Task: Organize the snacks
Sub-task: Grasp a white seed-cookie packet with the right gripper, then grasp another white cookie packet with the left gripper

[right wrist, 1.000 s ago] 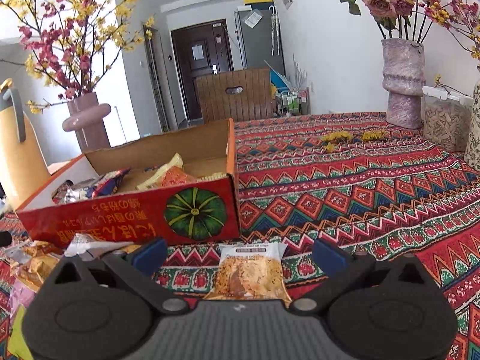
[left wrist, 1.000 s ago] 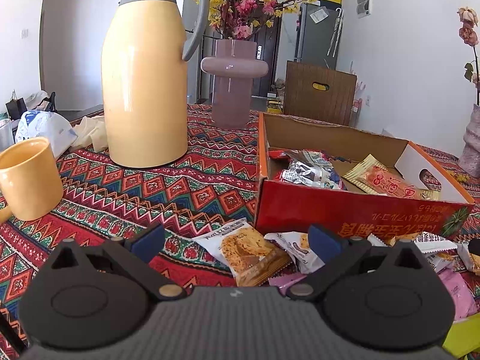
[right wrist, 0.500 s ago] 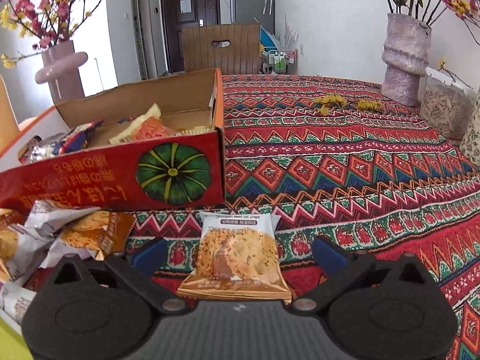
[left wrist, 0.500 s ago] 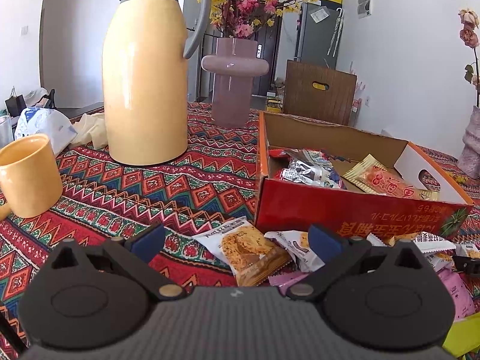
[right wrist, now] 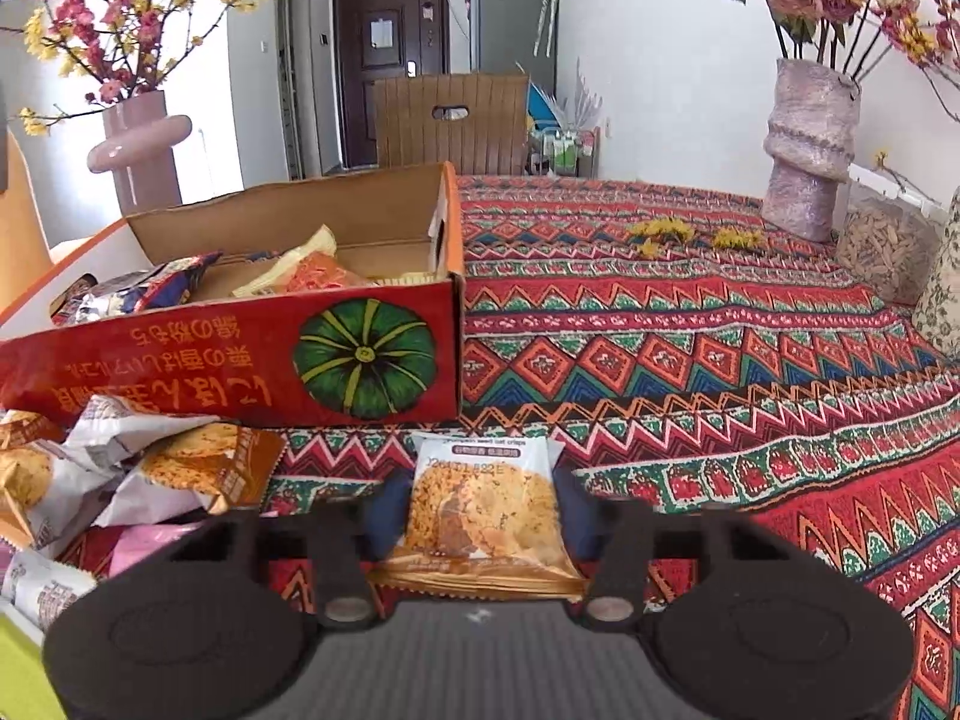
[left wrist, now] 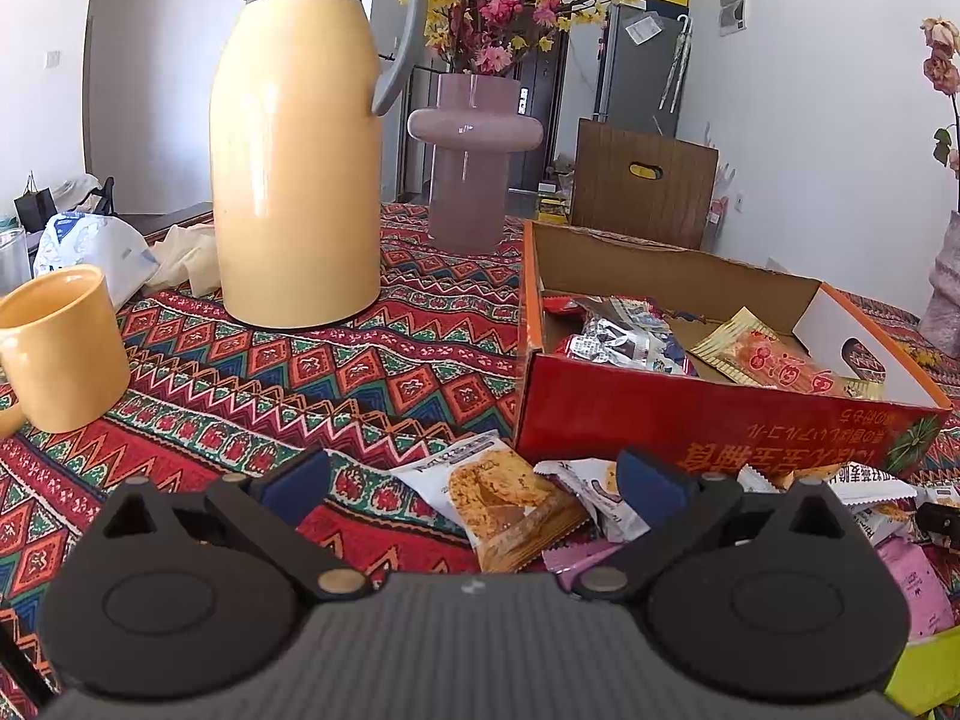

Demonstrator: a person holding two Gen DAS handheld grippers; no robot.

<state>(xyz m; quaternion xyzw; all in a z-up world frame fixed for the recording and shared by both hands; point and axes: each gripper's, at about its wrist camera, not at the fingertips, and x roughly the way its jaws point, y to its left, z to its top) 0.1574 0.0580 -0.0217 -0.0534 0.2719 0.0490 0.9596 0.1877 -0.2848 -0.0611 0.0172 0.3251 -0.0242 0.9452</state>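
The right gripper (right wrist: 480, 513) points down at the desk (right wrist: 690, 360), its jaws closing around a crisp packet (right wrist: 480, 510) that lies flat on the patterned cloth just in front of the red box (right wrist: 252, 360). The blue pads (right wrist: 384, 510) stand close against the packet's two side edges; whether they already press it I cannot tell, so the grip is not yet sure. To the left of this packet a loose heap of snacks (right wrist: 120, 474) lies on the cloth, touching the box's front wall. The box is open at the top and holds several packets, among them an orange one (right wrist: 312, 273) and a silver-blue one (right wrist: 138, 291).

The left gripper (left wrist: 474, 480) hovers low over the desk with its jaws released and wide, nothing between them. Just beyond them lies a biscuit packet (left wrist: 498, 498), beside a white wrapper (left wrist: 591, 489) and pink packets (left wrist: 912, 576), all near the box's front. Further left stand a yellow mug (left wrist: 60, 348) and a tall yellow flask (left wrist: 294, 168), with a mauve vase (left wrist: 471, 162) of flowers behind
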